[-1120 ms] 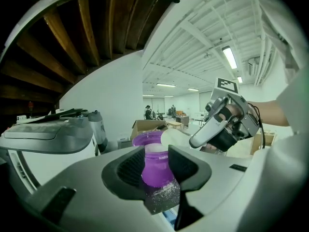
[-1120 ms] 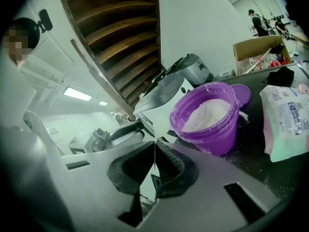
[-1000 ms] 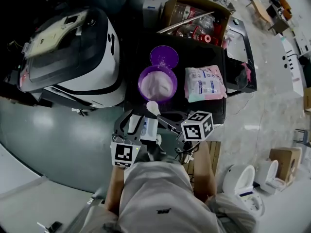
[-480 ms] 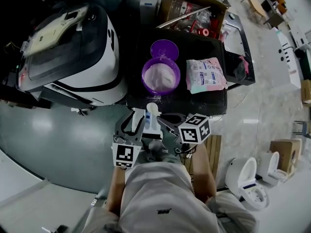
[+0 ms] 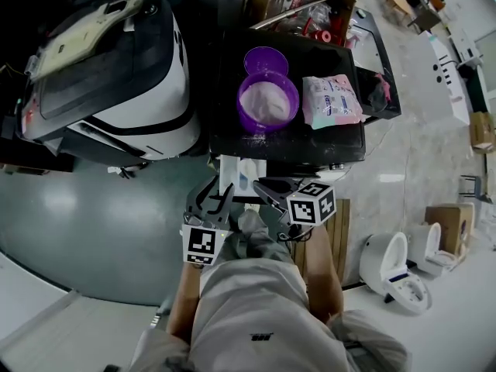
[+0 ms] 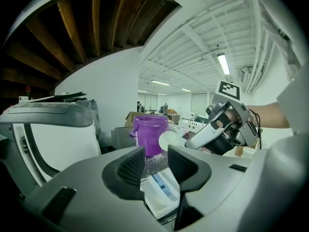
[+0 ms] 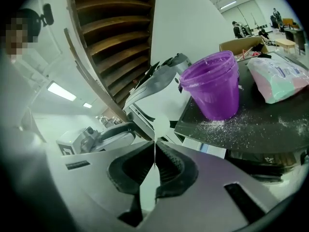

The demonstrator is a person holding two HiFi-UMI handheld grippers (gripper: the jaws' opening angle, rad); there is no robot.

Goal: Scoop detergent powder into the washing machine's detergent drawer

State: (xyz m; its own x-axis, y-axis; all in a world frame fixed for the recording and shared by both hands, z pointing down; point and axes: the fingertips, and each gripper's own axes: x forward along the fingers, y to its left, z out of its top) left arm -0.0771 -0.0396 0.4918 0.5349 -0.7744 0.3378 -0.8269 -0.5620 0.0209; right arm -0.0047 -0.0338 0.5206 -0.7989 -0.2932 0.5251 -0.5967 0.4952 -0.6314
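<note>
left claw: spread, nothing is pinched; a narrow gap is seen between the pads. It is held at lower centre of the head view.
detergent drawer: white with a blue insert, seen through and below the left claw's gap. In the head view it is shown pulled out just below the table's front edge, right of the washing machine.
right claw: pressed together on the scoop's thin handle, which is seen edge-on between the pads. It is located at centre of the head view, right of the left claw.
scoop: white, its round bowl is carried ahead of the right claw's tips. In the left gripper view it is seen above the drawer, in front of the tub. Contents cannot be made out.
purple tub: open, white powder is seen inside; placed upright on the table, top centre of the head view.
purple lid: laid on the table, touching the tub on its far side.
detergent bag: pink and white, laid flat just right of the tub.
table: black; loose powder grains are scattered around the tub's base.
washing machine: white and dark, upper left of the head view.
cardboard box: top edge of the head view, behind the table.
</note>
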